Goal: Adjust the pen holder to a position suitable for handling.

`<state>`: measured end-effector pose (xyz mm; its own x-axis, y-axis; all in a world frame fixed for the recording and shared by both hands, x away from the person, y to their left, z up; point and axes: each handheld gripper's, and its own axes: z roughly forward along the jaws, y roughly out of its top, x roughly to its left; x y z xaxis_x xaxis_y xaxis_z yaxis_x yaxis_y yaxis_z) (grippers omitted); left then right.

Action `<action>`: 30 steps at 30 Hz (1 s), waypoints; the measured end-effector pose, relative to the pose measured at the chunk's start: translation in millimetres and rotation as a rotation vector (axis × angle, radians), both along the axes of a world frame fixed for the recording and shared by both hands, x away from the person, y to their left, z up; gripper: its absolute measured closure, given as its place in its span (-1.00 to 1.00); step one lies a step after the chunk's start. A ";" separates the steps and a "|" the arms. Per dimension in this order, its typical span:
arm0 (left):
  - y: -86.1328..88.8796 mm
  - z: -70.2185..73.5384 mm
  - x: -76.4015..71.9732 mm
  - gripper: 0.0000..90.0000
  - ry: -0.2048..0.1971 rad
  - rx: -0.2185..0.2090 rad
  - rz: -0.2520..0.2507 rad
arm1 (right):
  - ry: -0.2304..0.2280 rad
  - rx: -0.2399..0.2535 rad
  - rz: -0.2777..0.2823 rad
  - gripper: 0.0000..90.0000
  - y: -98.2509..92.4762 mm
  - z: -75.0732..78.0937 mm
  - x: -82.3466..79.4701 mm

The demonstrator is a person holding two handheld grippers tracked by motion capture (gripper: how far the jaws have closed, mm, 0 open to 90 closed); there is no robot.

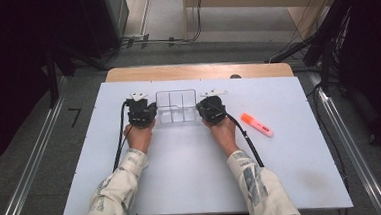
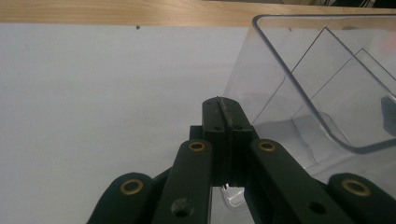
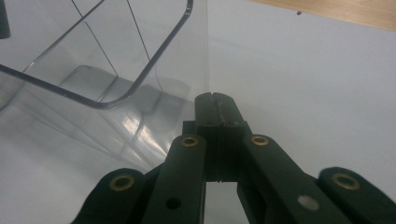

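Nearest, left gripper (image 1: pixel 141 112) and right gripper (image 1: pixel 211 109), both with jaws pressed together on nothing, flanking the clear plastic divided tray (image 1: pixel 176 106) mid-table on the white tabletop (image 1: pixel 192 162), orange highlighter pen (image 1: pixel 256 124) well apart rightward.

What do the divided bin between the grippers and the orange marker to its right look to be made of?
Divided bin: looks like clear, glossy rigid plastic; the white table shows through its walls and dividers, and the rounded rim catches highlights in the left gripper view. Acrylic or another plastic cannot be told.
Orange marker: likely opaque plastic with a smooth finish, bright orange body and a paler end; too small to confirm.
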<state>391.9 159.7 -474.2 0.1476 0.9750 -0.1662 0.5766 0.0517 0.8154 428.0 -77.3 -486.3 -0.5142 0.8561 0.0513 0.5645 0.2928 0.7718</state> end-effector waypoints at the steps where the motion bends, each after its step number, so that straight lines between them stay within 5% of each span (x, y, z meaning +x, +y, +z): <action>1: -0.6 0.0 0.0 1.00 0.000 0.001 0.000 | 0.002 0.002 0.003 0.95 0.5 -0.4 -0.2; 12: -20.8 -1.3 -1.6 1.00 0.026 -0.011 -0.070 | 0.005 -0.010 -0.037 0.96 -19.1 -0.4 -4.5; 22: -60.2 -1.7 -7.1 1.00 0.046 0.002 -0.170 | 0.033 0.009 -0.076 0.96 -64.8 0.5 -21.1; 30: -76.8 -1.7 -11.6 1.00 0.041 0.016 -0.182 | 0.029 0.008 -0.088 0.96 -85.4 0.7 -31.2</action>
